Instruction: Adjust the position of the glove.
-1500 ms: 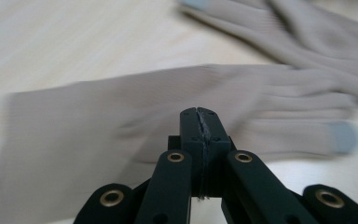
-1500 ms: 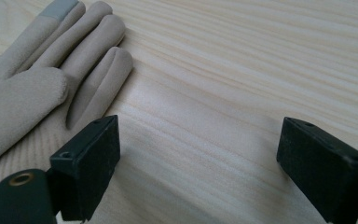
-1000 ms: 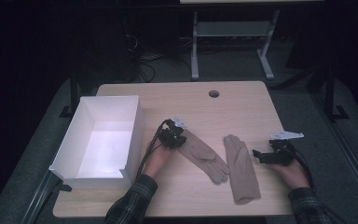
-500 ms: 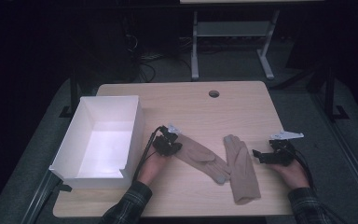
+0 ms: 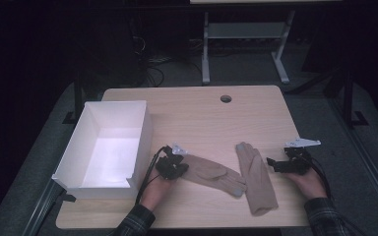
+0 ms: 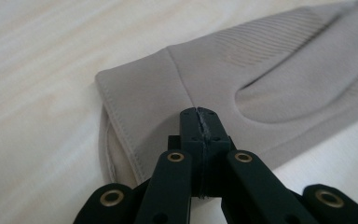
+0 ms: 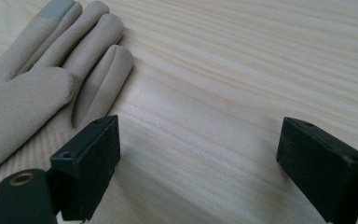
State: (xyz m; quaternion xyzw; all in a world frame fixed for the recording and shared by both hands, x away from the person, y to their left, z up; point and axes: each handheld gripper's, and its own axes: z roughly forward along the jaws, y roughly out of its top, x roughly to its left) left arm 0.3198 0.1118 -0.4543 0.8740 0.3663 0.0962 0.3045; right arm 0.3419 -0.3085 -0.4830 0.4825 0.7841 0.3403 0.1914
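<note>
The left glove (image 5: pixel 209 171) lies flat near the counter's (image 5: pixel 192 110) near edge, its long axis running left to right, cuff at the left. In the left gripper view the cuff hem is pinched by the left gripper (image 6: pixel 200 122), jaws pressed together. The right gripper (image 7: pixel 198 163) is seen with jaws spread over bare wood, just right of the second glove (image 5: pixel 255 179). A white box (image 5: pixel 78 147) stands left.

Two gloves (image 5: pixel 210 172) (image 5: pixel 256 178) side by side, right of box (image 5: pixel 139 129).
</note>
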